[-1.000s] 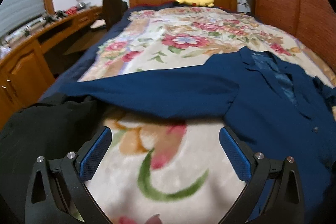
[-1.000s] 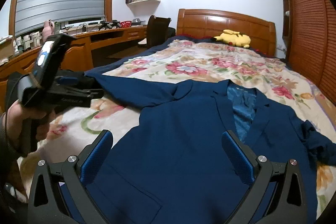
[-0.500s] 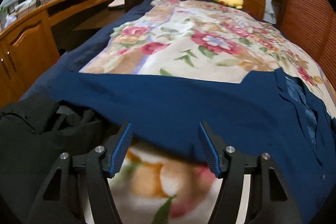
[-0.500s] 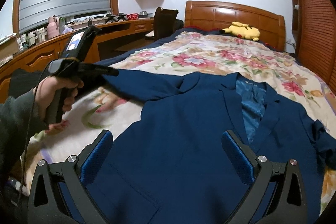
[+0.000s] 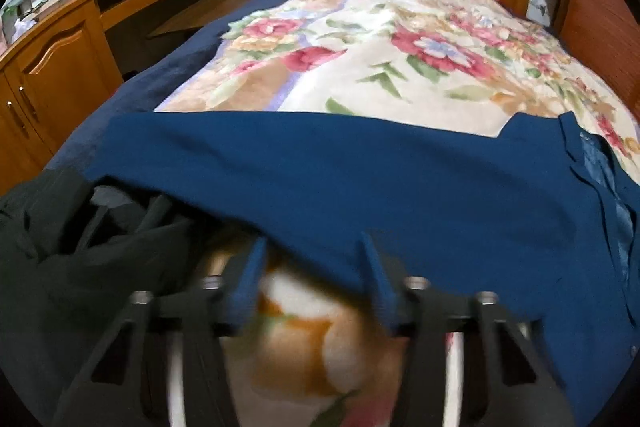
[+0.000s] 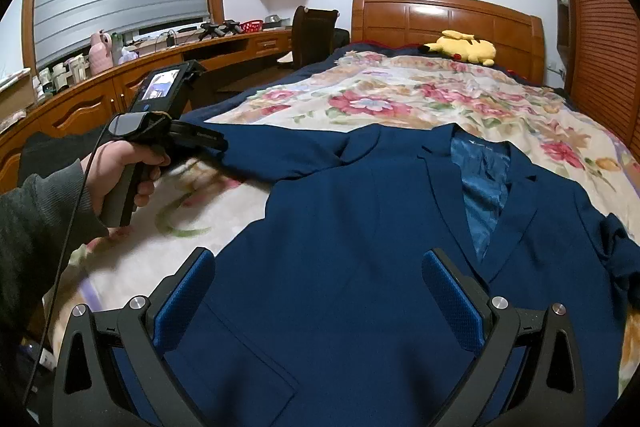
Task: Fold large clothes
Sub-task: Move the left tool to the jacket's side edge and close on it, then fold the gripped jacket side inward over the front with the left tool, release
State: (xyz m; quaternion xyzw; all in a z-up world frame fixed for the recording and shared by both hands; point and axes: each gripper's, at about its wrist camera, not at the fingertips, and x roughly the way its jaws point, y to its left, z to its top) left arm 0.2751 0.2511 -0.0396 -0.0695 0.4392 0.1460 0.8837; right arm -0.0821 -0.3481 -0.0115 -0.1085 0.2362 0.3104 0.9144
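A dark blue jacket (image 6: 360, 267) lies face up on the floral blanket (image 6: 400, 99) of the bed, filling the lower centre and right of the right wrist view. Its collar points toward the wooden headboard (image 6: 444, 15) at upper centre, and the lighter blue lining (image 6: 480, 187) shows in the open front. One sleeve (image 5: 280, 167) stretches out flat toward the left edge of the bed, crossing the middle of the left wrist view from left to right; its cuff end reaches the left side of the frame just beside a heap of black cloth (image 5: 80, 259) at lower left.

The left gripper (image 5: 312, 271) is at the near edge of that sleeve, low in the frame. Its jaws are closing and stand partly apart, with the sleeve's hem running between the blue pads; they do not yet press it, as far as the blur allows. In the right wrist view a hand (image 6: 120, 167) in a dark sleeve holds this gripper at centre left.

The right gripper (image 6: 316, 291) hovers over the jacket's lower front, jaws wide apart and holding nothing.

Bare blanket lies open beyond the jacket, up to a yellow plush toy (image 6: 464, 47) at the headboard, and in a patch at lower left between sleeve and body. A wooden table (image 6: 120, 83) runs along the left wall, apart from the bed.
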